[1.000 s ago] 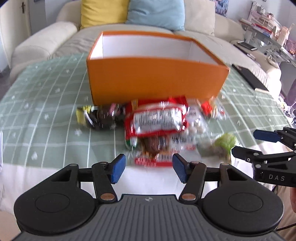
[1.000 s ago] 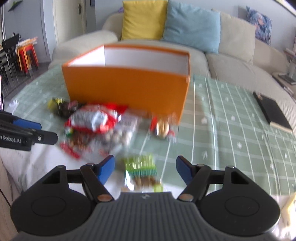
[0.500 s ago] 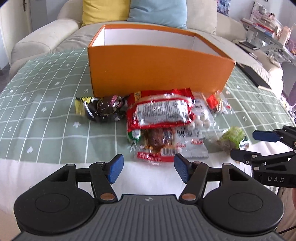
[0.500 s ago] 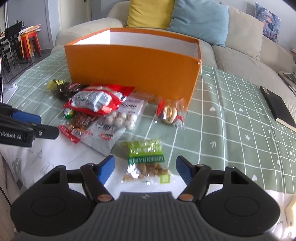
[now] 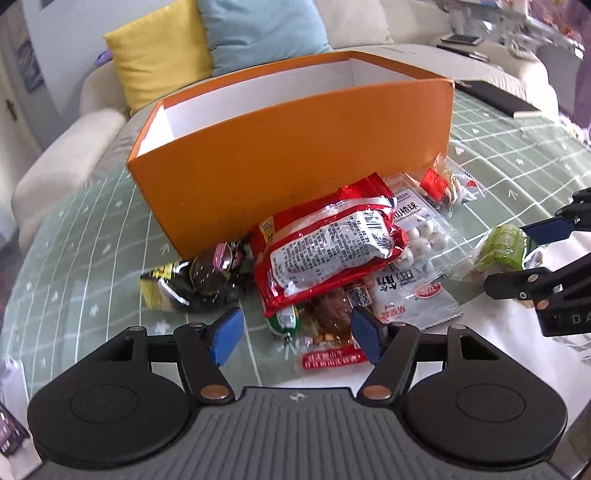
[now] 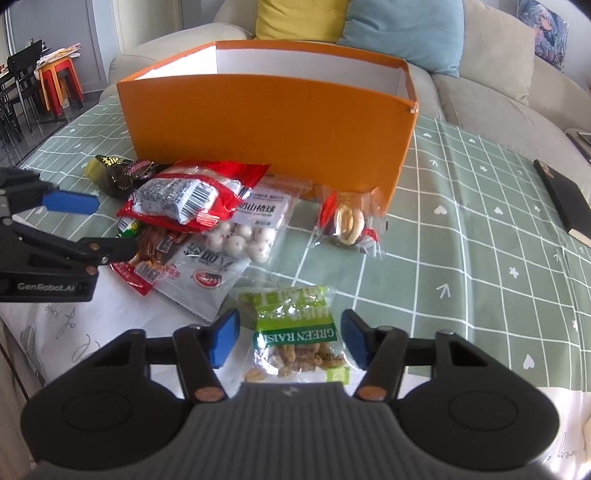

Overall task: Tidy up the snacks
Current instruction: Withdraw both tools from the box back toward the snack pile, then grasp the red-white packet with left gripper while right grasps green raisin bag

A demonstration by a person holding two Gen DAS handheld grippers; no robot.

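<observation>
An open orange box (image 5: 295, 155) (image 6: 266, 125) stands on the green checked cloth. In front of it lies a pile of snacks: a red packet (image 5: 328, 247) (image 6: 184, 192), a clear bag of white balls (image 5: 421, 240) (image 6: 243, 232), a dark packet (image 5: 199, 280) (image 6: 118, 173), a brown meat snack (image 5: 328, 317), and a small red-wrapped snack (image 6: 347, 221). A green raisin bag (image 6: 299, 332) (image 5: 502, 247) lies between my right gripper's open fingers. My right gripper (image 6: 290, 341) is open. My left gripper (image 5: 295, 334) is open, with the brown snack between its fingers.
A sofa with a yellow cushion (image 6: 299, 18) and a blue cushion (image 6: 402, 33) is behind the table. A black notebook (image 6: 565, 199) lies at the right on the cloth. Chairs and red stools (image 6: 55, 81) stand far left.
Both grippers have moved forward and down toward the snacks. The left now straddles the brown snack, the right the raisin bag. Both stay open.
</observation>
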